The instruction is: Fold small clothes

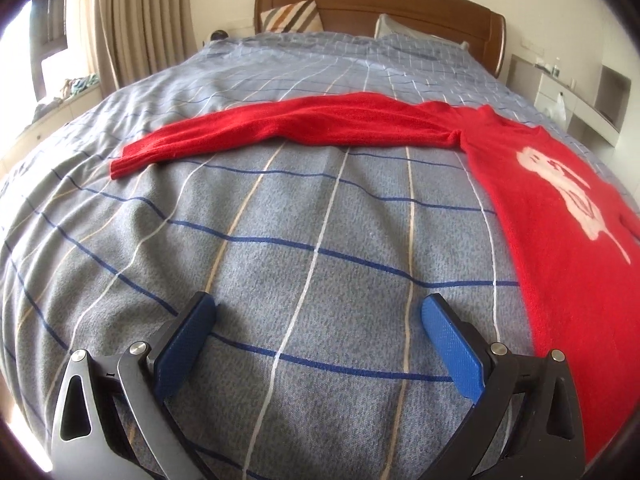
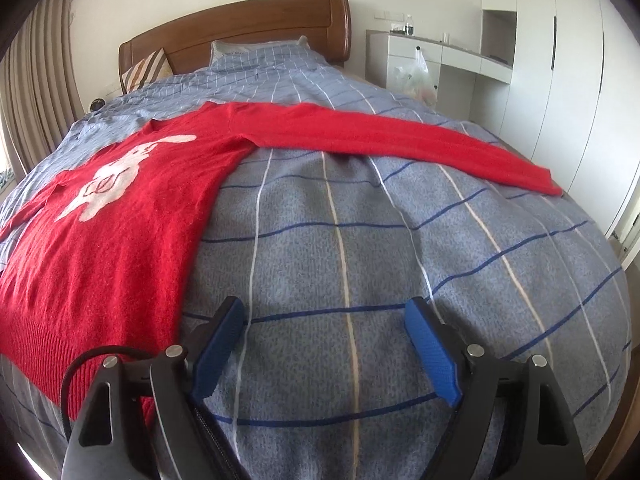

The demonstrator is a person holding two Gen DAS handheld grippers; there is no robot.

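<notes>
One red sweater (image 1: pixel 560 216), checked bedspread (image 1: pixel 280 240), wooden headboard (image 1: pixel 400 8)

Soft daylight, sharp, fisheye-warped edges.

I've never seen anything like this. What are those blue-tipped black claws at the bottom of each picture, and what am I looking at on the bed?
There is no robot here. A person holds a two-finger tool in each hand, and each carries a wide-angle camera looking along its fingers. One picture is from the left tool, the other from the right tool. Both stand open and hold nothing. On the checked blue bedspread lies a red sweater with a white figure on it, spread flat with both sleeves stretched out, not yet folded.
</notes>
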